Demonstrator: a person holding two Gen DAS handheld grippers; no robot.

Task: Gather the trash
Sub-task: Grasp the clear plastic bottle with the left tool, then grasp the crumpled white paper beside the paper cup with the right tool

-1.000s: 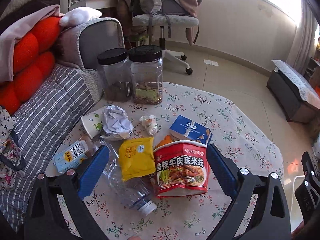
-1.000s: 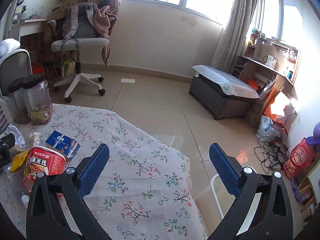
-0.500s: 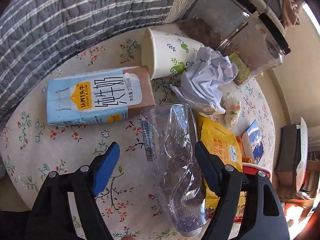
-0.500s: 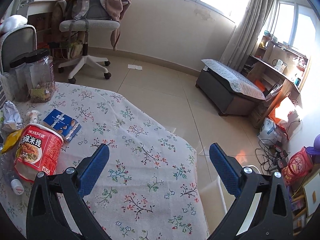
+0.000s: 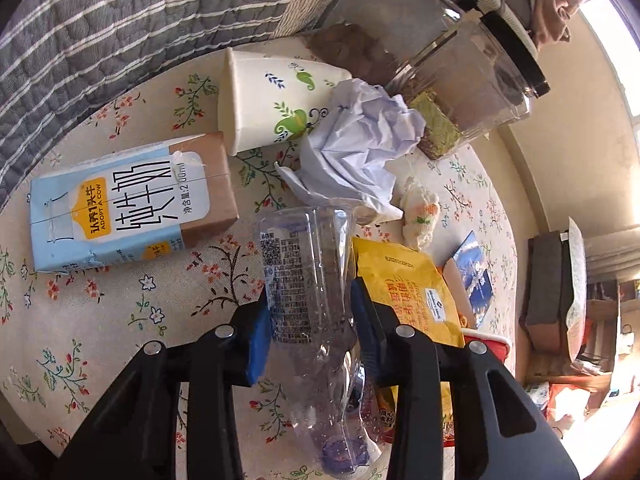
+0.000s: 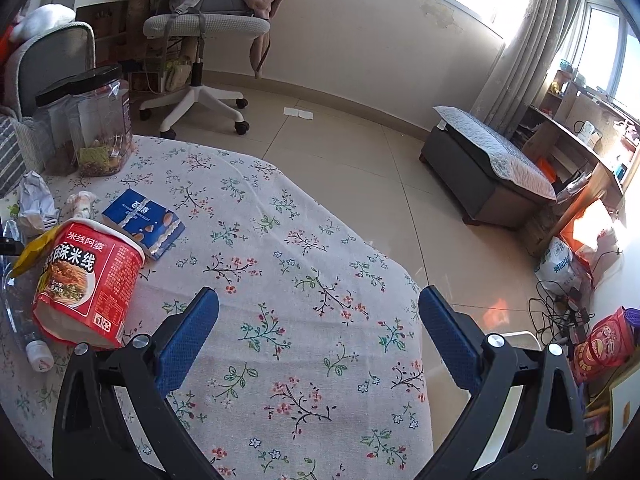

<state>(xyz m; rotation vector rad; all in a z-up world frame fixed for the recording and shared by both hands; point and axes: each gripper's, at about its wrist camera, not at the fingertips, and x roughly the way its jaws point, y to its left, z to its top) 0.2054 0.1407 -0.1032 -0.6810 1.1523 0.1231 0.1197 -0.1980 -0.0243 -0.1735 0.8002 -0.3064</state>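
left hand-held gripper pinching crumpled clear plastic bottle lying on floral tabletop | milk carton reading "ADOPT A COW" lying left, paper cup and crumpled paper lying beyond, yellow packet crowding right | right hand-held gripper hovering spread wide, near red noodle tub

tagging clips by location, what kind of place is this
Most likely a lived-in room at home: a floral-cloth table strewn with snack trash, an office chair draped with clothes, and a cluttered desk by the window.
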